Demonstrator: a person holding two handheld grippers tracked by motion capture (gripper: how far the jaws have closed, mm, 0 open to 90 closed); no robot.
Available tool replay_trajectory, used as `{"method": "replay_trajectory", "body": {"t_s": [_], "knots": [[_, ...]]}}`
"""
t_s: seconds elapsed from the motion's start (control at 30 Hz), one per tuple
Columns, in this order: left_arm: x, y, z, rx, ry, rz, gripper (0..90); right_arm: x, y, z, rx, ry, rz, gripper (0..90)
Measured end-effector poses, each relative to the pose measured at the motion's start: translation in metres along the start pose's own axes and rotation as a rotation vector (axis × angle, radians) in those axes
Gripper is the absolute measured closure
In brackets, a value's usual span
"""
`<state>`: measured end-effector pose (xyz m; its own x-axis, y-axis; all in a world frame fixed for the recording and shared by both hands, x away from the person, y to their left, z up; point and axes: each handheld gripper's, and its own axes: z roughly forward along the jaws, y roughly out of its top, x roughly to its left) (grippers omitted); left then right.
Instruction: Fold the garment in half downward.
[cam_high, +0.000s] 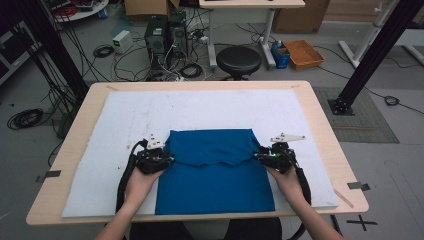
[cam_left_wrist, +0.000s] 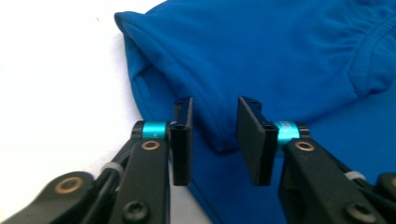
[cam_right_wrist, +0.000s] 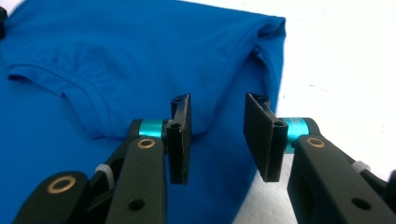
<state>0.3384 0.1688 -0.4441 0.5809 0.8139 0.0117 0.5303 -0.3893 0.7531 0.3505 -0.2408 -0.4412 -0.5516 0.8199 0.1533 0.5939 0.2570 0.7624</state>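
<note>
A blue shirt (cam_high: 215, 172) lies flat on the white mat (cam_high: 115, 125) that covers the table (cam_high: 75, 135), near the person's edge and about midway across. Its far part is folded back toward the person, so a doubled band runs left to right across the far half, with the collar edge (cam_high: 215, 163) showing along the fold's near border.

The left hand-held gripper (cam_high: 165, 159) sits at the shirt's left edge, level with that collar line, and the right hand-held gripper (cam_high: 260, 156) sits at the right edge, opposite it. The two point inward at each other, with the shirt's long left-to-right band stretched between them. Neither is nearer than the other; each is at its own corner.

In the left gripper view, the jaws of the left hand-held gripper (cam_left_wrist: 214, 140) stand part open with the hanging corner of the folded layer (cam_left_wrist: 219, 135) just in the gap, and the pads do not press it. In the right gripper view, the right hand-held gripper (cam_right_wrist: 217, 137) is likewise part open, its jaws on either side of the folded layer's edge, without pinching it.

The coming move probably turns on this symmetry: both corners lie straight ahead of their jaws, so closing at once should take the band evenly.
</note>
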Motion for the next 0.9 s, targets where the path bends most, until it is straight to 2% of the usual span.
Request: {"method": "replay_trajectory", "body": {"t_s": [0.1,0.2,0.3,0.43,0.67,0.8,0.9], "knots": [[-0.002,0.0,0.001,-0.001,0.0,0.015,72.5,0.003,0.002,0.006,0.018,0.002,-0.011,65.1],[-0.002,0.0,0.001,-0.001,-0.006,0.016,75.5,0.005,0.003,0.01,0.032,0.039,-0.029,81.6],[-0.002,0.001,0.001,0.001,-0.005,0.019,81.6,0.009,0.003,0.011,0.036,0.043,-0.054,88.4],[-0.001,0.001,0.0,-0.004,-0.009,0.013,85.5,0.01,0.003,0.009,0.025,0.047,-0.068,88.7],[0.001,0.003,-0.008,-0.024,-0.04,-0.002,86.0,0.006,0.003,0.0,0.007,0.059,-0.046,89.0],[-0.003,0.007,-0.018,-0.041,-0.052,0.009,86.0,0.005,0.003,-0.01,-0.013,0.074,-0.044,90.0],[-0.005,0.009,-0.02,-0.042,-0.056,0.016,85.9,0.004,0.001,-0.014,-0.007,0.06,-0.056,90.0]]}}
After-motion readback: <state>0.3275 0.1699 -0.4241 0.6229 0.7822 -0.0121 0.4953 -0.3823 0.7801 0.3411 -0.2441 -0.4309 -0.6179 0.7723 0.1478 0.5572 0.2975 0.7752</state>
